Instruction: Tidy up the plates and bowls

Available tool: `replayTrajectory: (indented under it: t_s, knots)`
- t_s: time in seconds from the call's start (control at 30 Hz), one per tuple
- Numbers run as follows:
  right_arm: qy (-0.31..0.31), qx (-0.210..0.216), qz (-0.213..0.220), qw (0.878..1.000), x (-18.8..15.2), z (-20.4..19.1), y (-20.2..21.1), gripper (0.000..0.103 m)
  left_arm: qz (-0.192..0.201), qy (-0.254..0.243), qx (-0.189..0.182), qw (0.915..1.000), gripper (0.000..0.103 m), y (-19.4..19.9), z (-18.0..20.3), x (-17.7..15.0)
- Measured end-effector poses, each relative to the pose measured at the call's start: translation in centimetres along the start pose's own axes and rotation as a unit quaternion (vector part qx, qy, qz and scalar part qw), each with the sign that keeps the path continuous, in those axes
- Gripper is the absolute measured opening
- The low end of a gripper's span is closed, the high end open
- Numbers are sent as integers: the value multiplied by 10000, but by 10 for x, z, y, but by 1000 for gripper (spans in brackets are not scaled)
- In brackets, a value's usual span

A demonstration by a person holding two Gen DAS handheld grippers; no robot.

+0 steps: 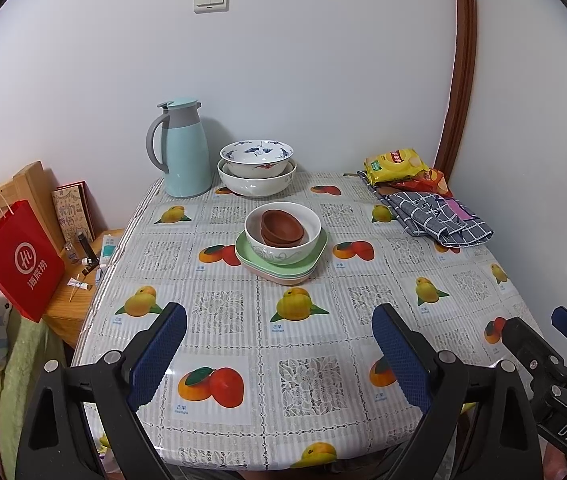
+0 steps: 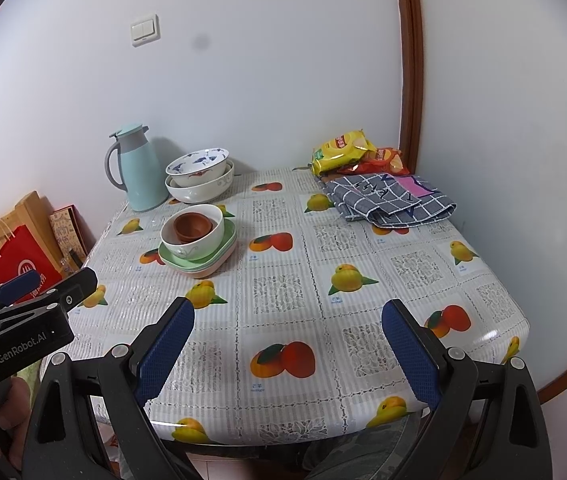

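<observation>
At the far left, off the table's edge, a red paper bag (image 1: 21, 258) printed with white Chinese characters leans by a wooden stand. Against the far wall stands a pale blue thermos jug (image 1: 183, 152), and just right of it two white patterned bowls (image 1: 256, 168) sit nested. Nearer, toward the middle of the fruit-print tablecloth (image 1: 283, 344), whose mango squares carry the small word "mango", a stack of green and pink plates (image 1: 281, 258) holds a white bowl (image 1: 282, 229) with two brown bowls (image 1: 282, 227) nested inside. At the far right lie a yellow snack bag (image 1: 395, 165) and a folded checked cloth (image 1: 439, 216). The left gripper (image 1: 279, 344) hovers over the near edge, jaws wide and empty; its body reads "GenRobot.AI" in the right wrist view. The right gripper (image 2: 288, 340), marked "DAS" in the left wrist view, hovers alongside, equally wide and empty.
</observation>
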State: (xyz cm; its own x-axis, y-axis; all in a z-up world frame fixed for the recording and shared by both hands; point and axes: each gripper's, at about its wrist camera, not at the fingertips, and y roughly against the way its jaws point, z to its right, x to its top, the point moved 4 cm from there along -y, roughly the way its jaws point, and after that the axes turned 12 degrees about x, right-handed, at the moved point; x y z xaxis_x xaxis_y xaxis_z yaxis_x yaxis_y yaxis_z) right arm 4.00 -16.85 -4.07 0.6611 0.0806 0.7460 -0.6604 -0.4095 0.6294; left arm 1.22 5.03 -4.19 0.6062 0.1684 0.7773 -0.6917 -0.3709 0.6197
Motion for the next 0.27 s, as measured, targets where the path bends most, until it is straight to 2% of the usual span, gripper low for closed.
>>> replayTrajectory:
  t_s: [0.27]
  knots:
    - [21,-5,21,10000,2,-2,-1,94,56,30,-2,10000,94,-3,-4,1]
